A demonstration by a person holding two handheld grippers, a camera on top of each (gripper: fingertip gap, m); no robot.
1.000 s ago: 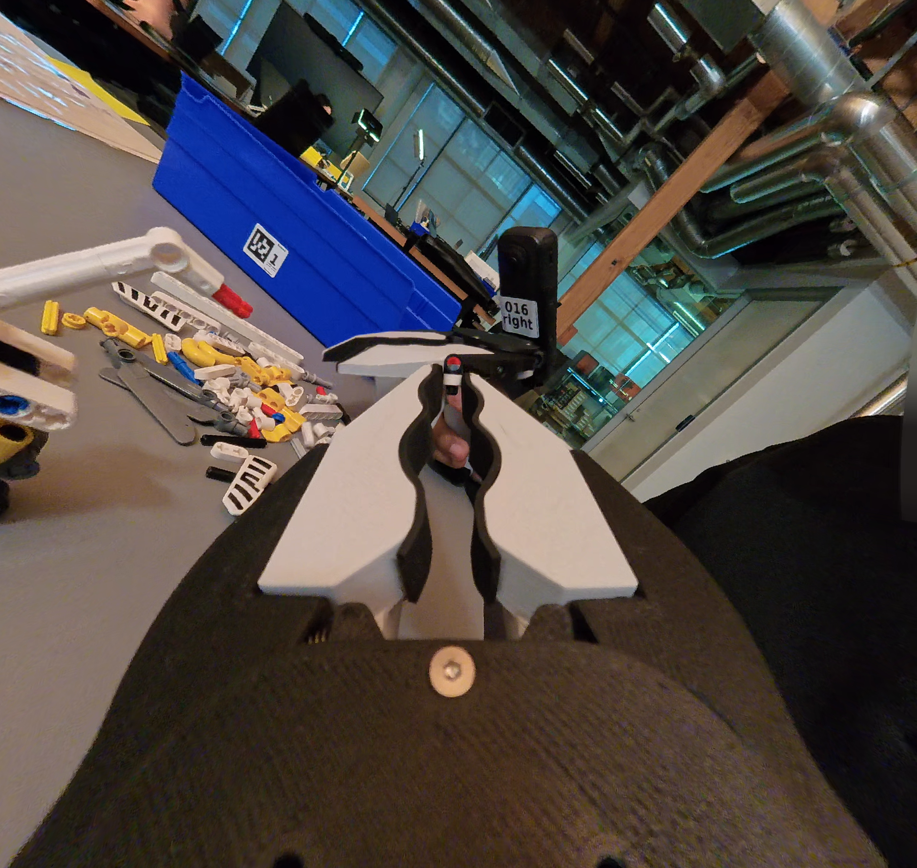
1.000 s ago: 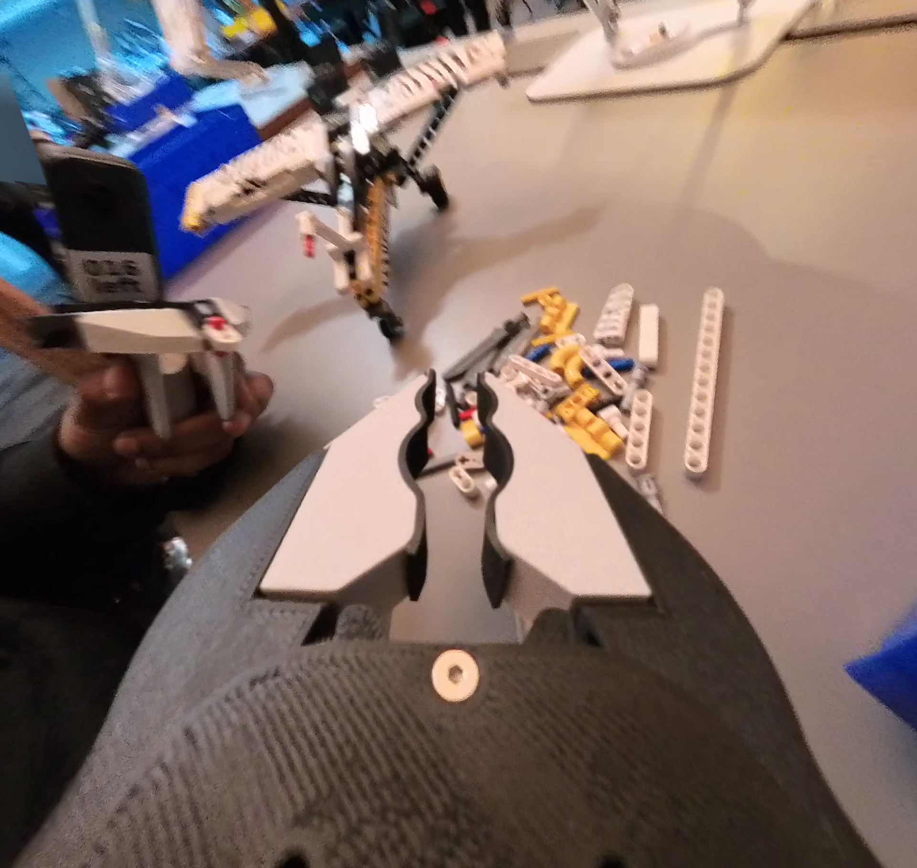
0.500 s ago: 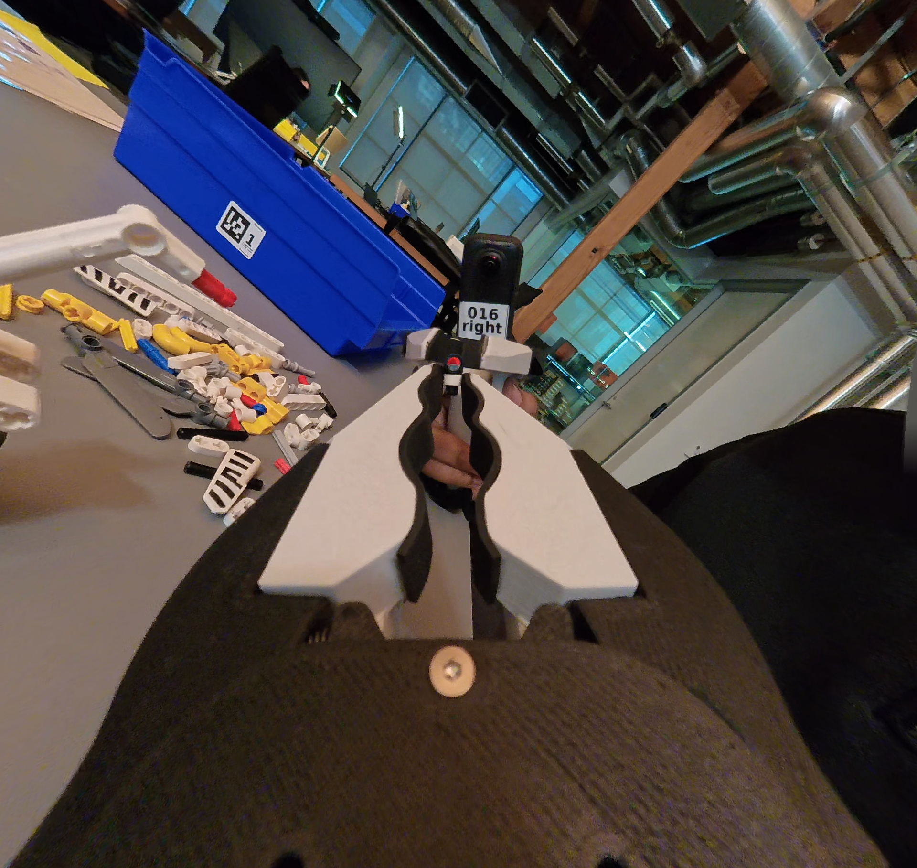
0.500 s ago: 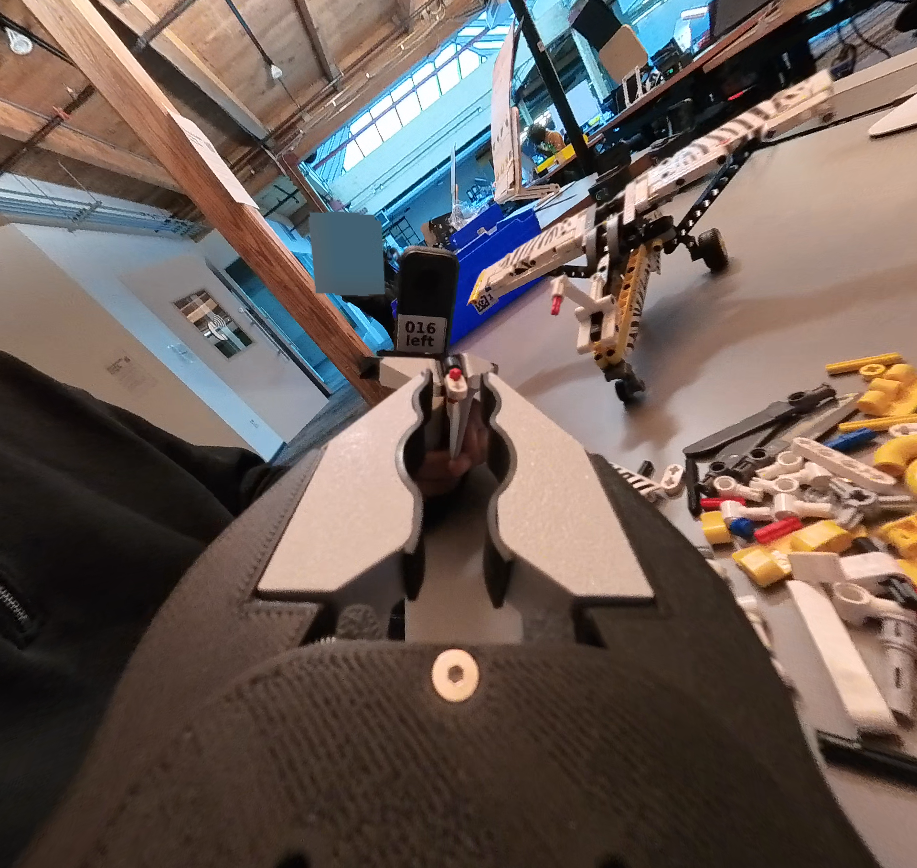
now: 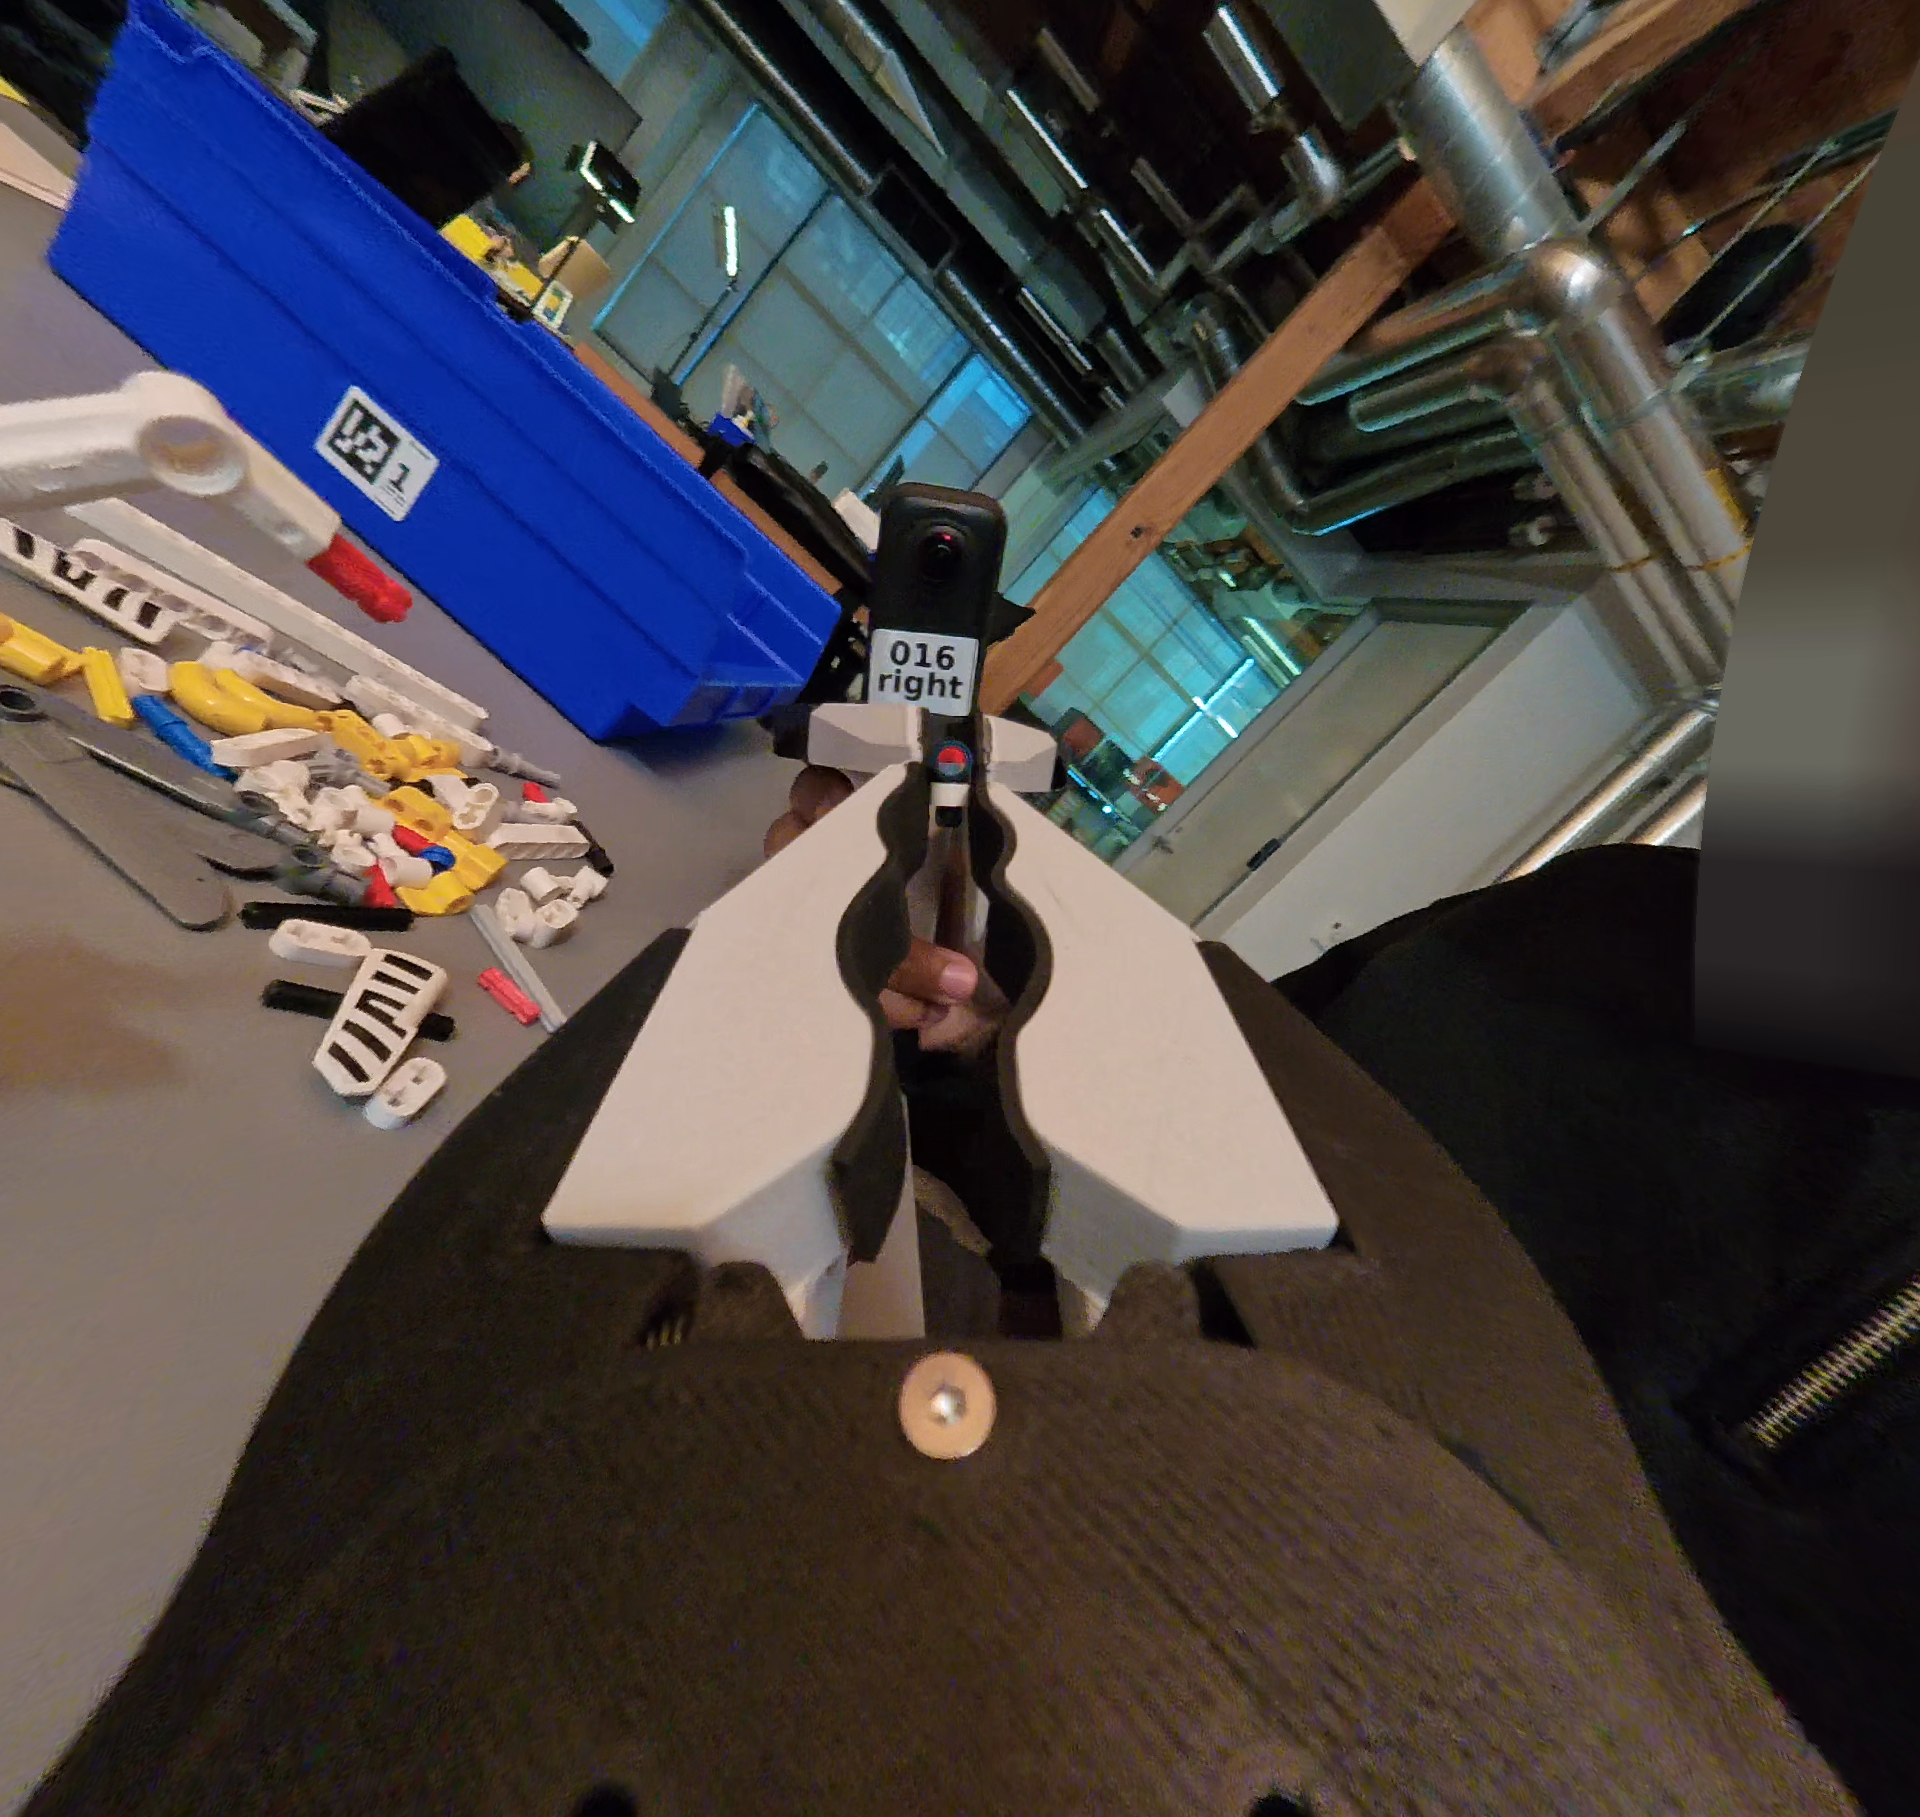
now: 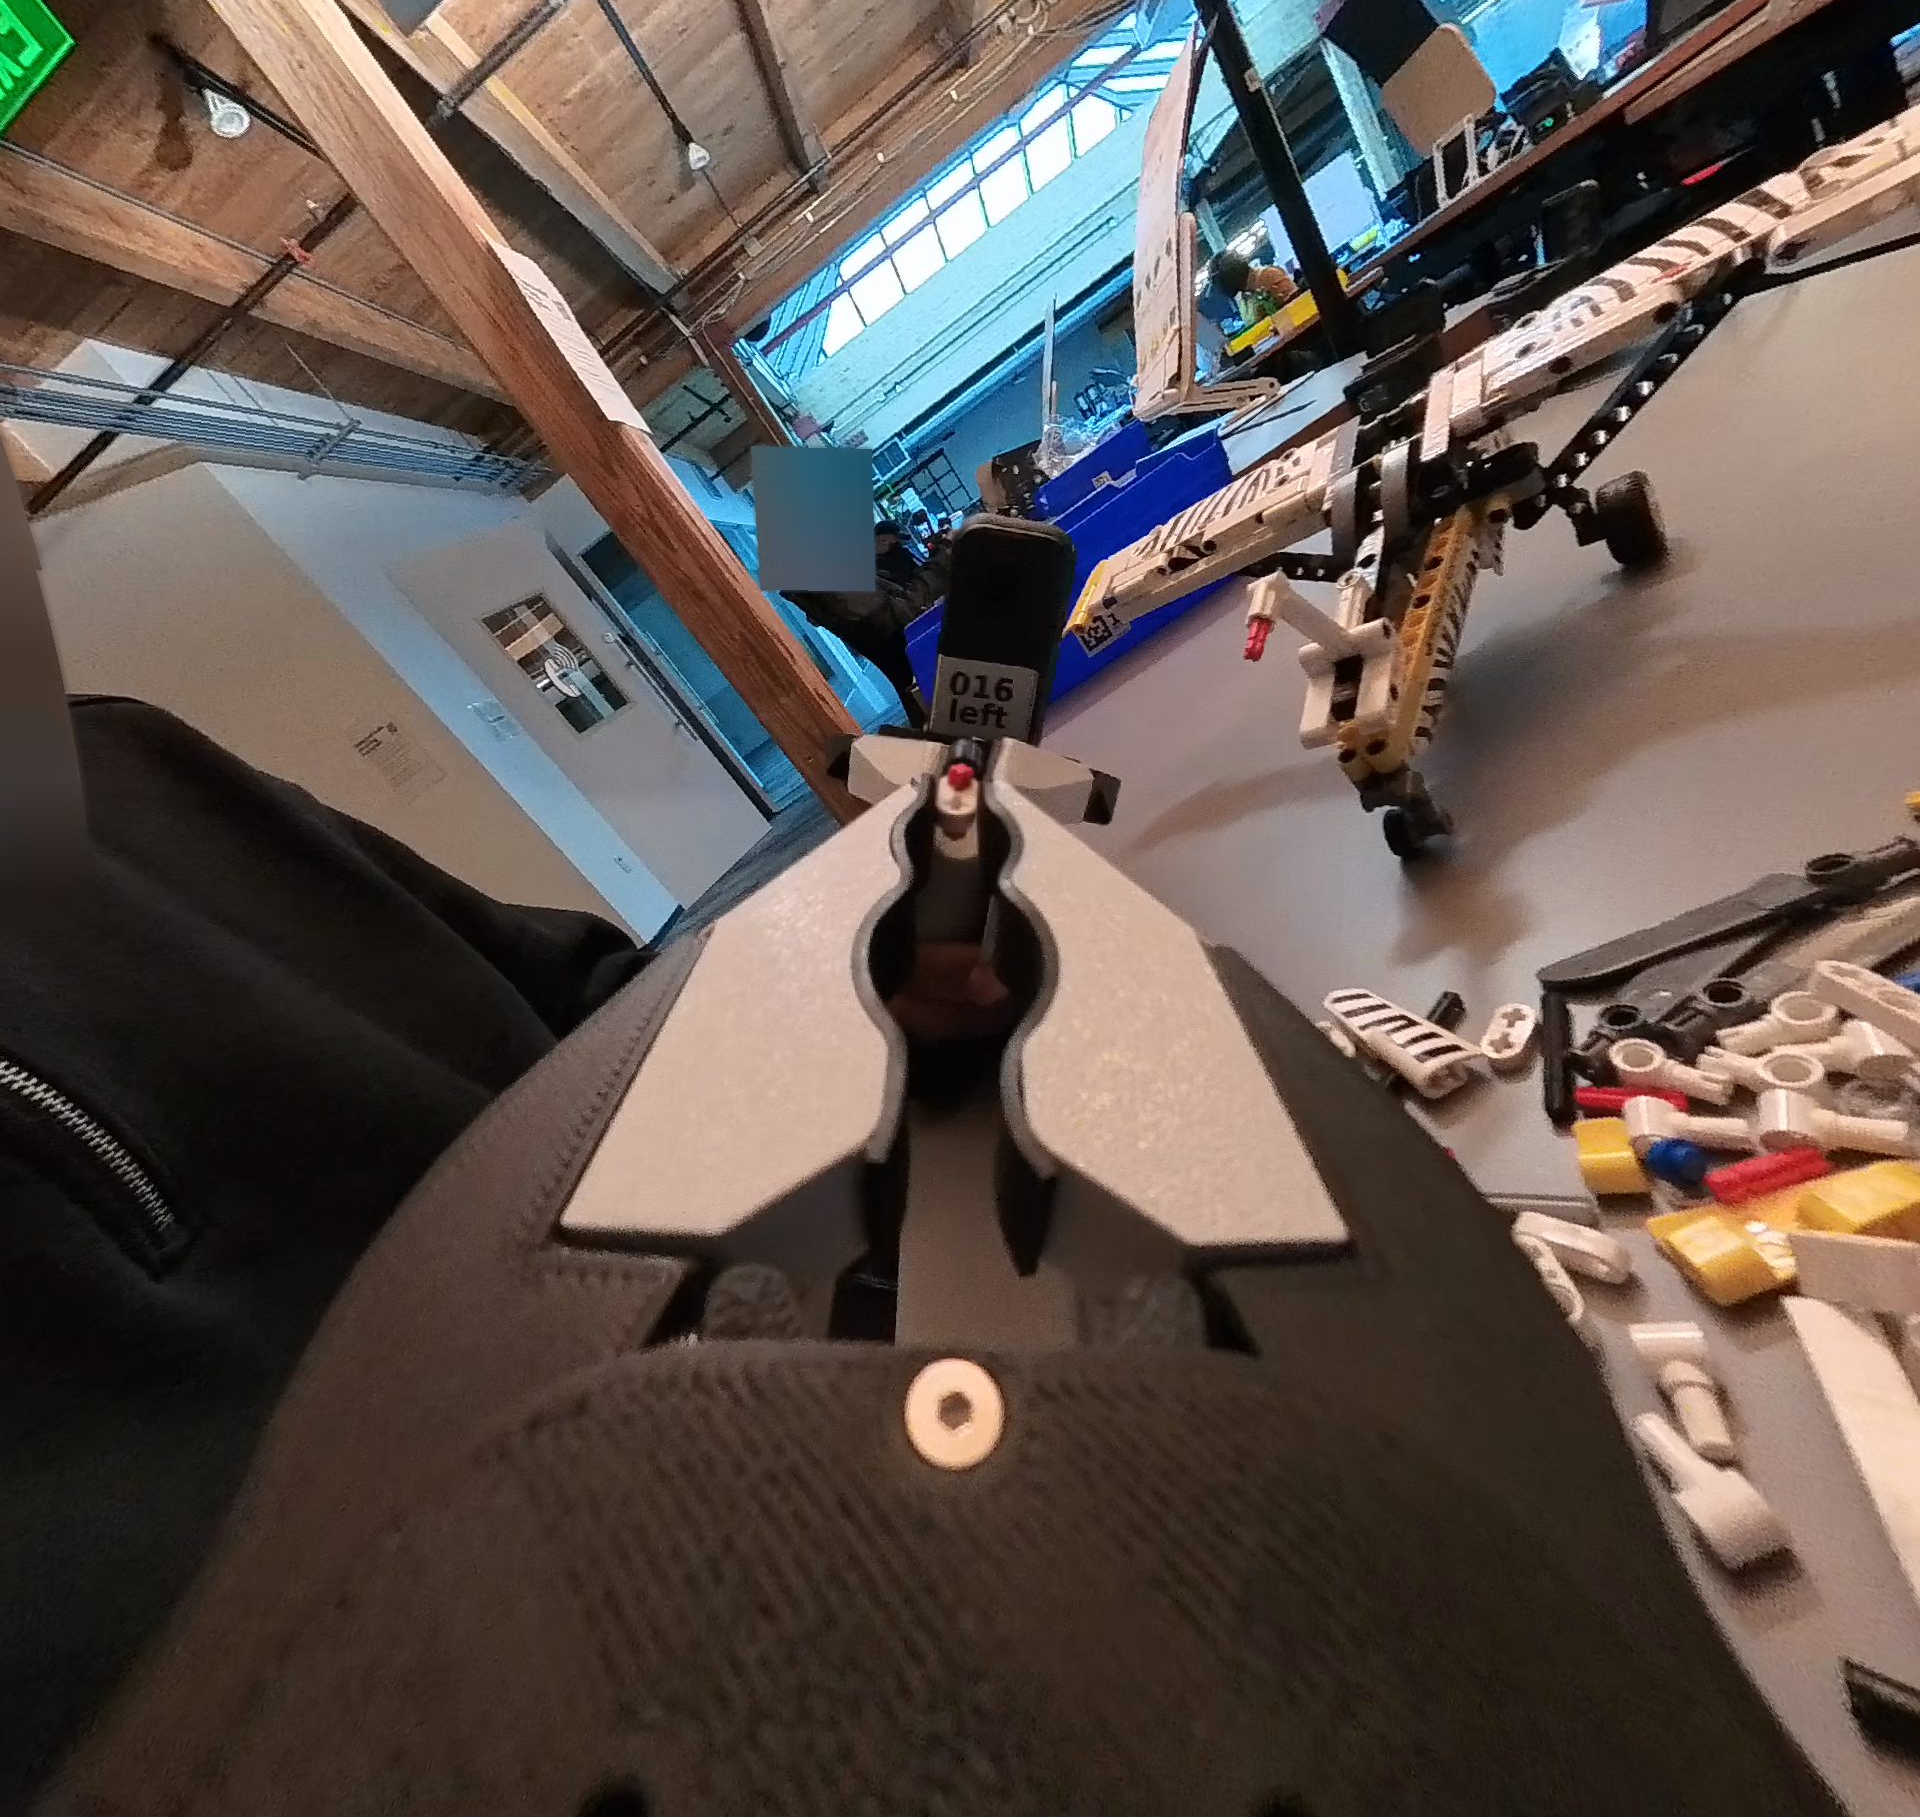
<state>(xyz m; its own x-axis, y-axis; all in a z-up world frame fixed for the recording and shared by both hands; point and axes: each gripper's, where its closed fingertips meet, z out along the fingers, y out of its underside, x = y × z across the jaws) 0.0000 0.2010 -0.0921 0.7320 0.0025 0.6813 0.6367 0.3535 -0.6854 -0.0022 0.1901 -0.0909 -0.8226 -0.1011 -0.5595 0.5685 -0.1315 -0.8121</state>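
My two grippers meet tip to tip above the grey table. My left gripper is shut on a small white connector with a red pin in its end. My right gripper faces it, and its jaws are closed on the same small white and red piece. In the left wrist view the right gripper shows end-on just past my tips. In the right wrist view the left gripper shows the same way. A hand shows behind each gripper.
A pile of loose white, yellow, red and grey building parts lies on the table and also shows in the right wrist view. A blue bin stands behind it. A striped white and yellow built model stands on wheels. A black jacket is close by. Both grippers' tips are close together, under 4 cm apart.
My right gripper swung up from over the parts pile to face the left gripper, then its jaws narrowed onto the white and red piece. The left gripper stayed shut on the piece.
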